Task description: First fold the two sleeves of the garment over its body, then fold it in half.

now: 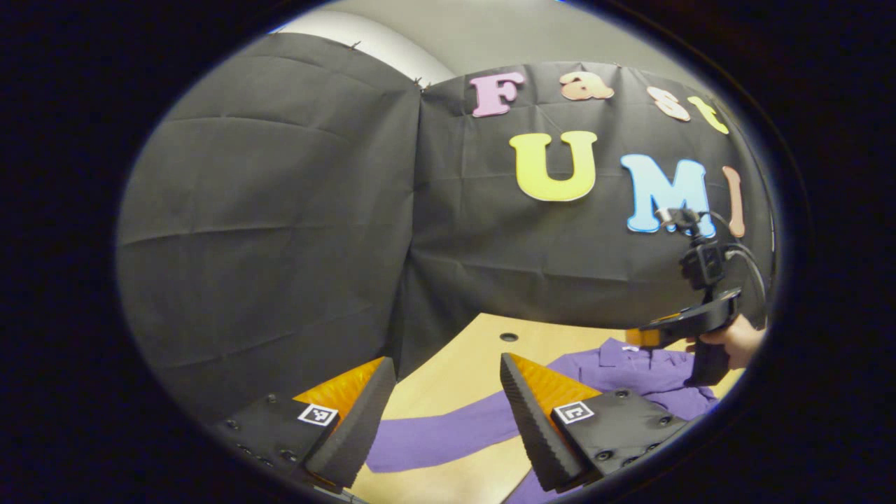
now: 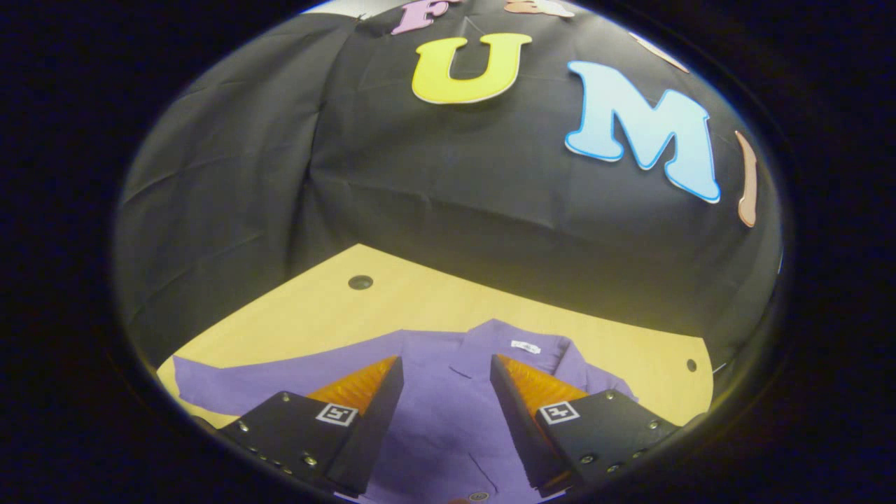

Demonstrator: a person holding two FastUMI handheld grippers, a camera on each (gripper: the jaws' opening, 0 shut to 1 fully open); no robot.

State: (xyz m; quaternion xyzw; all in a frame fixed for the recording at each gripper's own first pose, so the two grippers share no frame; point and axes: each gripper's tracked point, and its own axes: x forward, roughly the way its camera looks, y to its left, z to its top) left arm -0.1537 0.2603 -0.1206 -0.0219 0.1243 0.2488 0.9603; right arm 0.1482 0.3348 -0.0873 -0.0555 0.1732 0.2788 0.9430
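A black cloth wall (image 1: 294, 231) stands behind everything you see, creased in broad folds and meeting at a corner seam in the left gripper view. Below it lies a light wooden table (image 2: 392, 308) with a small dark round hole (image 2: 360, 282) near its far edge, and a second, smaller hole (image 2: 691, 365) toward its right corner in the right gripper view. Spread flat on that table is the purple collared shirt (image 2: 448, 392), its collar pointing toward the wall, a small white label showing inside the neck. In the right gripper view one long sleeve (image 2: 231, 378) stretches out flat to the left across the wood, unfolded, and a button sits low on the shirt front. In the left gripper view the same sleeve (image 1: 434, 434) runs as a purple band across the table between your fingers, with the shirt body farther right. Your left gripper (image 1: 448, 420) hangs above the sleeve with its jaws spread wide and nothing between them. Your right gripper (image 2: 446, 413) hovers over the shirt's chest just below the collar, its jaws also spread wide and gripping nothing. In the left gripper view, that right gripper (image 1: 689, 323) appears at the far right, held by your hand (image 1: 735, 339) above the shirt's collar, with a cable looping off its top.
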